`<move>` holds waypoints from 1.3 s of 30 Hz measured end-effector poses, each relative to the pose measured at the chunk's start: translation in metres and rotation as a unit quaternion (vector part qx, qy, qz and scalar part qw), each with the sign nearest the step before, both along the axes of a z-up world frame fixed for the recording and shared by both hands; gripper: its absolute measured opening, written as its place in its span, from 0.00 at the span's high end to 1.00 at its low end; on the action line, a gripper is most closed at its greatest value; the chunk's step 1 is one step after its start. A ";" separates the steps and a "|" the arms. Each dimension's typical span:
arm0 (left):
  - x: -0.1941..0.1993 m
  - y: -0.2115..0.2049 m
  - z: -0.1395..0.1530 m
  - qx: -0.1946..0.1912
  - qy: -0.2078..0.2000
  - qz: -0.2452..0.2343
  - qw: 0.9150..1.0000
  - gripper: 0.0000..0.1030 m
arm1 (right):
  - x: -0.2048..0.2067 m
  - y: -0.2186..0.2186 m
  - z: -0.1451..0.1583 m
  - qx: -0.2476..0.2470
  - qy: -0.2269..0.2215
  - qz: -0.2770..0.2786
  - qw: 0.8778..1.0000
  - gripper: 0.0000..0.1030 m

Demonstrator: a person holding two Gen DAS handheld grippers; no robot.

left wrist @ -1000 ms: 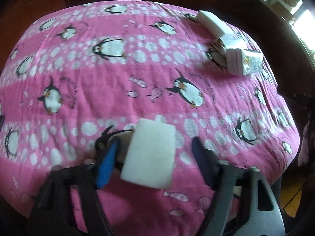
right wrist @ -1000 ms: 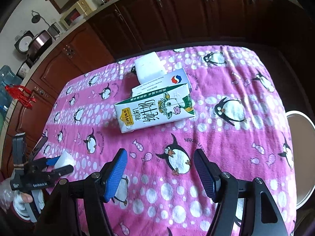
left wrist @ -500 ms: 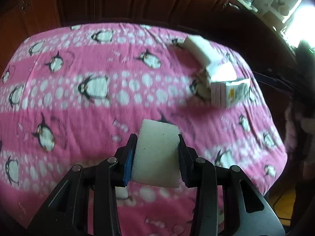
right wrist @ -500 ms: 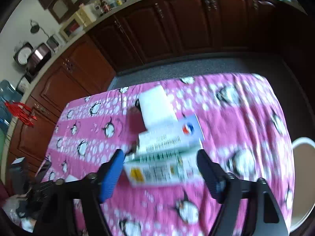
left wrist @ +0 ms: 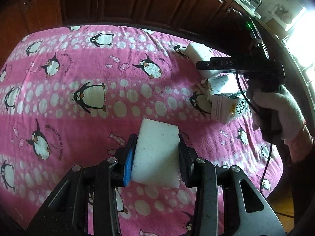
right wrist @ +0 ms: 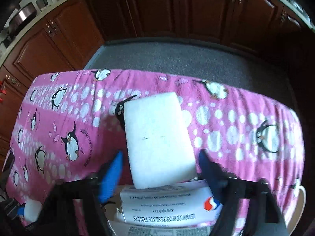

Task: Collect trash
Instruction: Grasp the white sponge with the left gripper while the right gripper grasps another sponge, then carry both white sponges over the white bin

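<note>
One box [right wrist: 167, 214] reads "TABLETS"; left gripper [left wrist: 156, 157] clamps foam [left wrist: 156, 153], right gripper [right wrist: 160, 169] closing, empty.

We read "DAS" in pale letters on the black bar of the right gripper [left wrist: 239, 66], at the far right of the left wrist view. On the pink penguin cloth [left wrist: 98, 63], curved dark script beside several penguins reads roughly "AU LEVER DU JOUR". In the right wrist view, the white tablet box [right wrist: 167, 206] at the near edge carries upside-down print ending in "BESILATE TABLETS" beside a red and blue round logo. The milk carton [left wrist: 230, 108] shows lettering too blurred to read.
</note>
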State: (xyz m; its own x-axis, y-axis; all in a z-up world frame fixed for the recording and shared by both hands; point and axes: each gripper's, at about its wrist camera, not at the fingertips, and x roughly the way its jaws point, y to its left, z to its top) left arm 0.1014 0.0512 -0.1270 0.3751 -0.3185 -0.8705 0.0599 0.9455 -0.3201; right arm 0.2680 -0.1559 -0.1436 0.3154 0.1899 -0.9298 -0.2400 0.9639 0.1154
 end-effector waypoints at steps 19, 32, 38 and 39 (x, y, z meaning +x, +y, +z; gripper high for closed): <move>-0.005 -0.067 0.039 -0.028 -0.046 -0.065 0.996 0.65 | -0.184 -0.080 0.097 0.112 -0.095 0.024 0.989 0.44; -0.013 -0.144 0.052 -0.042 -0.054 -0.149 0.986 0.65 | -0.218 -0.212 0.106 0.122 -0.122 -0.126 0.977 0.44; 0.003 -0.144 0.048 -0.050 -0.037 -0.155 0.986 0.65 | -0.200 -0.233 0.097 0.135 -0.107 -0.156 0.973 0.44; 0.006 -0.145 0.049 -0.047 -0.036 -0.156 0.986 0.65 | -0.197 -0.236 0.097 0.137 -0.106 -0.159 0.972 0.44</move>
State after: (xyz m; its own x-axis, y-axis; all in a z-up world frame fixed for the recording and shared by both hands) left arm 0.1075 -0.0936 -0.0783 0.3057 -0.5071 -0.8059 0.3694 0.8432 -0.3905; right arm 0.0710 -0.3914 -0.0469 0.5776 0.2824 -0.7659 0.0188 0.9334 0.3583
